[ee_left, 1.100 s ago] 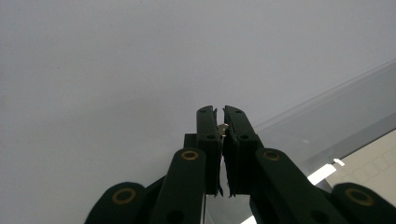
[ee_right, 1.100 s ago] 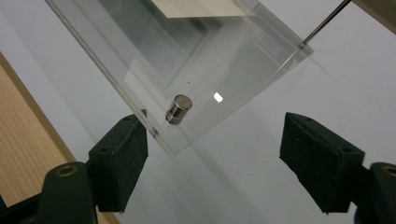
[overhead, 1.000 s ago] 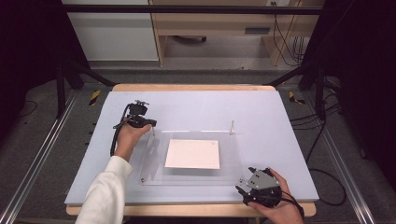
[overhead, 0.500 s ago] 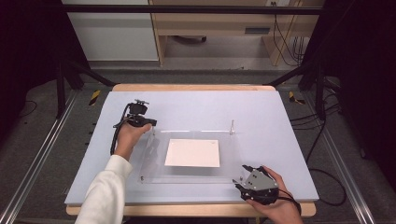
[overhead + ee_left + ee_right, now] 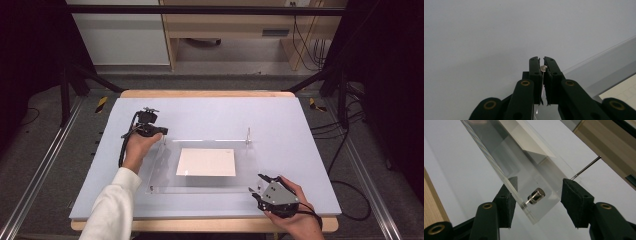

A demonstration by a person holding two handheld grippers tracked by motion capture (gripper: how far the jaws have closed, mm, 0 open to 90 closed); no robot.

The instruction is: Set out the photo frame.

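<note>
- Clear acrylic frame (image 5: 165, 172) lay flat on the pale grey worktop (image 5: 210, 112), roughly mid-worktop, w/ a white sheet (image 5: 206, 162) sandwiched inside, centred.
- Left gripper (image 5: 161, 132) sat at the frame's far-left corner, held by the person's left hand (image 5: 136, 148), white sleeve (image 5: 111, 207) coming in from the bottom edge.
- Left gripper view: jaws clenched nearly together on a thin metal pin (image 5: 543, 68) w/ a small silvery head showing betw. the tips; frame edge (image 5: 599, 65) & a corner of the sheet to the right.
- Right gripper (image 5: 256, 186) was at the frame's near-right corner, held in the right hand (image 5: 295, 210), grey three-cornered plate (image 5: 278, 192) on top.
- Right gripper view: jaws had just been closing, not yet gripping; the frame's corner (image 5: 534, 217) sat betw. them, w/ a small silver cylindrical standoff cap (image 5: 537, 195) standing on that corner.
- One right pad (image 5: 506, 205) was touching or just beside the frame's edge — can't tell which; the other pad (image 5: 576, 200) was apart from the acrylic & the cap.
- Another thin metal pin (image 5: 248, 134) stood upright at the frame's far-right corner; in the right gripper view it showed as a slim rod (image 5: 586, 167) beyond the jaws.
- Small fastener (image 5: 151, 188) sat at the near-left corner.
- Wooden worktop edge (image 5: 200, 225) showed along the near side under the grey mat.
</note>
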